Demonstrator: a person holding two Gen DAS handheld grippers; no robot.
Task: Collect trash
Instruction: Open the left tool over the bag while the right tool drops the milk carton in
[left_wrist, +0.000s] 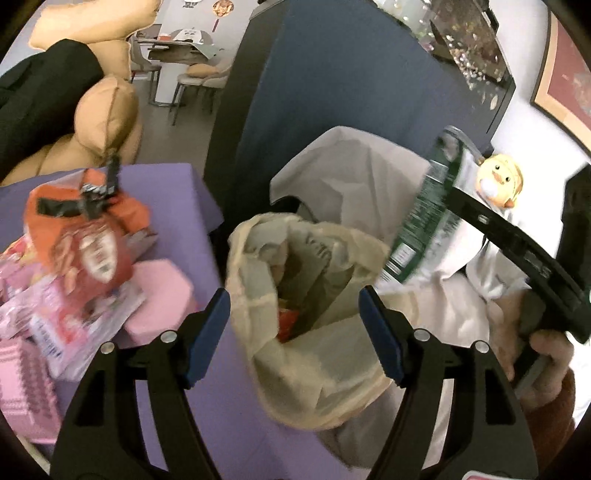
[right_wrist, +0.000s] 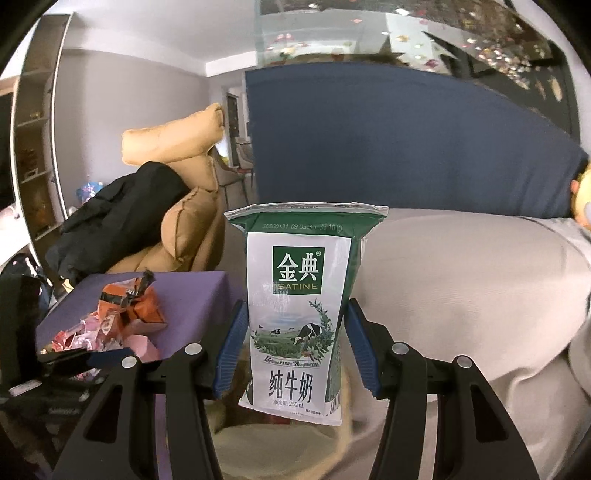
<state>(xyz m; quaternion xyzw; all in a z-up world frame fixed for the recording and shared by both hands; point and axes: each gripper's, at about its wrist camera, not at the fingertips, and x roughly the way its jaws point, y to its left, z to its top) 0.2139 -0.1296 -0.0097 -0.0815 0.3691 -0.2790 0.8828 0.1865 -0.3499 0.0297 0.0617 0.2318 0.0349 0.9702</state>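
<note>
The right gripper (right_wrist: 293, 350) tilts slightly downward, its fingers (right_wrist: 231, 350) pinching a green-and-white milk carton (right_wrist: 295, 317) by its sides (upright, its top seam flattened). The left gripper (left_wrist: 293, 334) angles down over an open beige trash bag (left_wrist: 306, 295), fingers spread and empty. Wrappers (left_wrist: 79, 251) lie near the purple surface's (left_wrist: 177, 206) right edge.

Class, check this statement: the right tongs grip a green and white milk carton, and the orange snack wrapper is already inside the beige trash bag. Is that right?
Not quite. The right tongs do grip the milk carton, but the orange snack wrapper lies on the purple table, left of the beige trash bag, as the left wrist view shows.
</note>
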